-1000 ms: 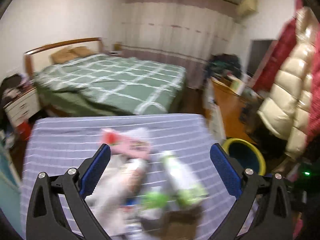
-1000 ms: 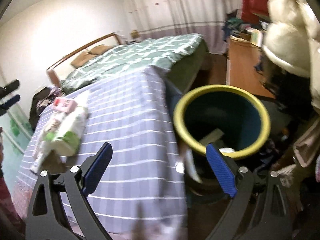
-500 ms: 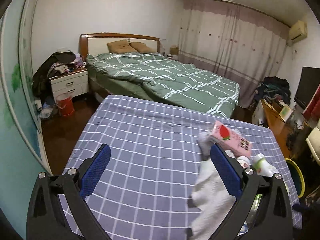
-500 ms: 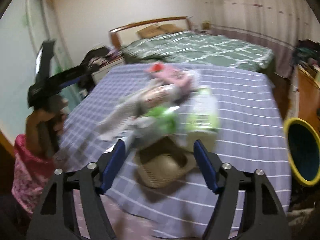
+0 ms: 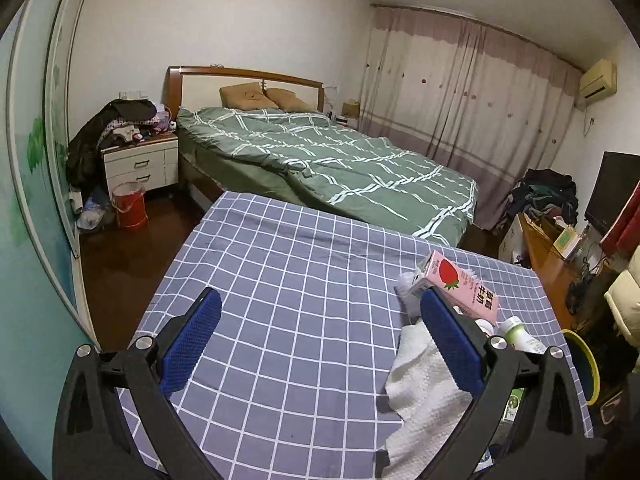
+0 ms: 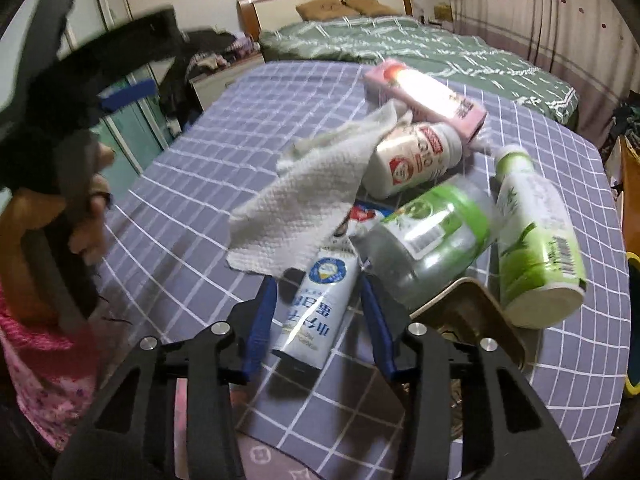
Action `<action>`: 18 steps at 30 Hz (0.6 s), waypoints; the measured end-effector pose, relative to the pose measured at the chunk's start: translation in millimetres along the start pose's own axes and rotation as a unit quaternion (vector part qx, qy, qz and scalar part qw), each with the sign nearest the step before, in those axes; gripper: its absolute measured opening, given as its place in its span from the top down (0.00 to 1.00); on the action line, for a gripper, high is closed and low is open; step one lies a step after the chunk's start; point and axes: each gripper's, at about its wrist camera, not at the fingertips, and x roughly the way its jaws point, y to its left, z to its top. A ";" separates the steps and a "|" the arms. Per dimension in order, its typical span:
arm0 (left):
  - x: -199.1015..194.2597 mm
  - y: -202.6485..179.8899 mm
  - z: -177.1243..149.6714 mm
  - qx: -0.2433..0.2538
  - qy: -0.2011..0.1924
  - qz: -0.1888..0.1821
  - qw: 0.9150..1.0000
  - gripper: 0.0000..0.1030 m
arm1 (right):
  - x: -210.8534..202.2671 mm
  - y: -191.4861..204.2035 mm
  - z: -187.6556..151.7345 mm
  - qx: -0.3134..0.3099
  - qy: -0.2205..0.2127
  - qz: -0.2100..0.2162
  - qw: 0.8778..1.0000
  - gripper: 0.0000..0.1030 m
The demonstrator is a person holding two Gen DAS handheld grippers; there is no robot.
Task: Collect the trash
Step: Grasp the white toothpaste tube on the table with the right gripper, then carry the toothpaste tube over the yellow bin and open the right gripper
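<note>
Downward-tilted, the right hand-held gripper closes around a milk carton; the left hand-held gripper gapes empty.

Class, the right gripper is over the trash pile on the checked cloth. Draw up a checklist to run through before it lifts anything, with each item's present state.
1. White and blue milk carton lies between the right gripper fingers, jaws closing: ok.
2. Pads pressing on the carton: cannot tell, gaps seem to remain.
3. White paper towel clear of the carton: not ok, it overlaps the far end.
4. Clear jar with green lid clear of the right finger: not ok, very close.
5. Left gripper empty and open: ok.
6. Yellow-rimmed bin in sight: ok.
</note>
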 end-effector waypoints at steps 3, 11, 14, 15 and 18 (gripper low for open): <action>2.4 -1.0 -1.5 -0.002 0.007 -0.005 1.000 0.05 | 6.8 -2.1 -3.3 0.001 0.014 -0.002 1.000 0.61; 6.3 -8.0 -3.5 0.006 0.013 -0.004 1.000 0.05 | 3.9 -7.3 -10.4 0.003 0.011 0.010 1.000 0.84; 7.3 -8.0 -3.7 0.006 0.014 -0.003 1.000 0.05 | -4.1 -9.2 -14.6 0.004 0.005 0.018 1.000 0.84; 6.9 -7.6 -3.4 0.006 0.013 -0.003 1.000 0.05 | -7.0 -10.5 -16.4 0.005 0.003 0.022 1.000 0.84; 9.5 -7.5 -4.7 0.004 0.014 0.000 1.000 0.05 | -19.2 -15.4 -23.1 0.007 -0.004 0.041 0.999 0.84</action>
